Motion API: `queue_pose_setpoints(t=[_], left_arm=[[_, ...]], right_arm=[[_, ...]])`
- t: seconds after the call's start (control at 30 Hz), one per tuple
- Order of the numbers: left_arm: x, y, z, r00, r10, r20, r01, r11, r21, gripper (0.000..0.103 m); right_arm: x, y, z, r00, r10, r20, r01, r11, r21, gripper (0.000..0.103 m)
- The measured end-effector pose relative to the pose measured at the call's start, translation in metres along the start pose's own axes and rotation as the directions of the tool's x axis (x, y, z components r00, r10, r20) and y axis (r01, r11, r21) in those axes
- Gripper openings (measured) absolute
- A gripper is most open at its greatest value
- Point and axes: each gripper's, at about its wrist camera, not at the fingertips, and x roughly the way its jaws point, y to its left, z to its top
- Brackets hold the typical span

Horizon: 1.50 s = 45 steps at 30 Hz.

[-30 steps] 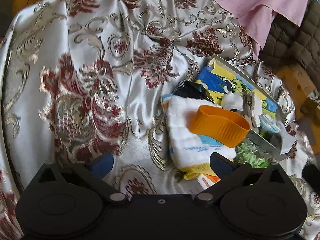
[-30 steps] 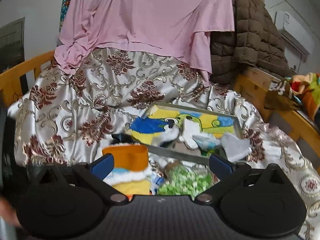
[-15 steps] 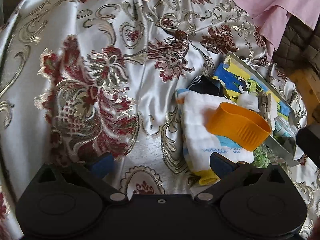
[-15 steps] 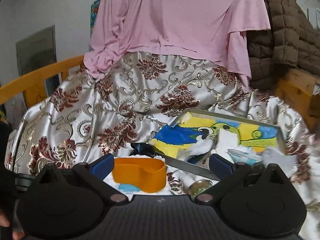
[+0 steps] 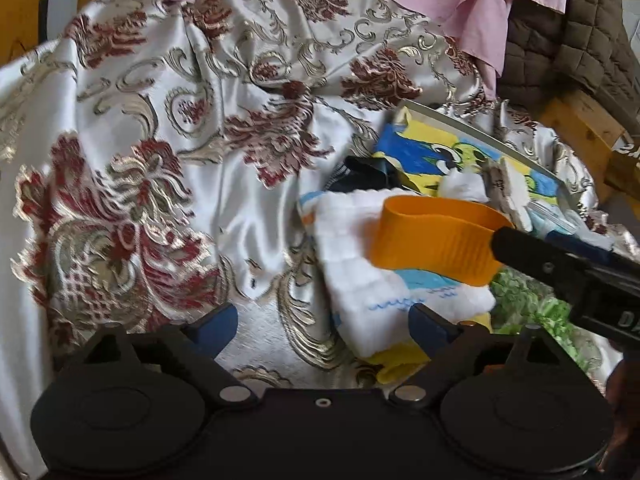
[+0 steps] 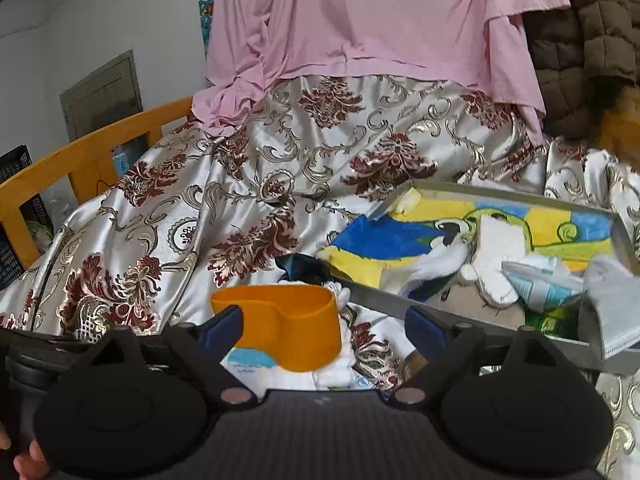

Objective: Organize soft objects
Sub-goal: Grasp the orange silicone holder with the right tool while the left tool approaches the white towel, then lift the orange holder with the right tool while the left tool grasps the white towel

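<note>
An orange elastic band (image 5: 436, 240) stands looped on a folded white cloth (image 5: 372, 276) that lies on the floral bedspread. In the right wrist view the orange band (image 6: 284, 324) sits between the jaws of my right gripper (image 6: 324, 326), close to the left finger. The jaws are closing and the right pad is still apart from the band. The right gripper (image 5: 560, 268) reaches in at the band's right end in the left wrist view. My left gripper (image 5: 322, 324) hovers over the bedspread beside the cloth's near corner, jaws closing with nothing between them.
A grey tray (image 6: 400, 304) lined with a parrot picture holds white plush pieces, a tissue pack and a face mask. A dark cloth (image 6: 304, 266) lies by its corner. Pink fabric (image 6: 360, 28) and a brown quilted coat (image 6: 580, 40) hang behind. A wooden rail (image 6: 80, 152) runs along the left.
My right gripper has dropped and moved in, so the orange band now lies between its jaws and it shows in the left wrist view. Both pairs of jaws have narrowed slightly.
</note>
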Motion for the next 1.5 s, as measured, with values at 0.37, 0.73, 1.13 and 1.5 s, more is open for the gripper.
queue_pose_setpoints(t=[0.37, 0.73, 1.13, 1.5], left_arm=[[0.013, 0.014, 0.001, 0.997, -0.069, 0.022, 0.071, 0.994, -0.081, 0.082], [0.016, 0.012, 0.002, 0.983, -0.180, 0.045, 0.183, 0.979, -0.087, 0.068], [0.009, 0.000, 0.001, 0.965, -0.250, 0.077, 0.252, 0.968, -0.012, 0.031], [0.016, 0.003, 0.003, 0.967, -0.251, 0.051, 0.253, 0.967, -0.026, 0.019]], right_arm=[[0.023, 0.001, -0.001, 0.997, 0.050, -0.060, -0.047, 0.998, 0.043, 0.059], [0.020, 0.002, -0.007, 0.998, 0.019, -0.067, -0.016, 0.999, 0.045, 0.036], [0.017, -0.001, -0.008, 0.998, 0.006, -0.056, -0.001, 0.997, 0.082, 0.026], [0.012, 0.003, -0.006, 0.999, -0.014, -0.038, 0.017, 0.997, 0.080, 0.025]])
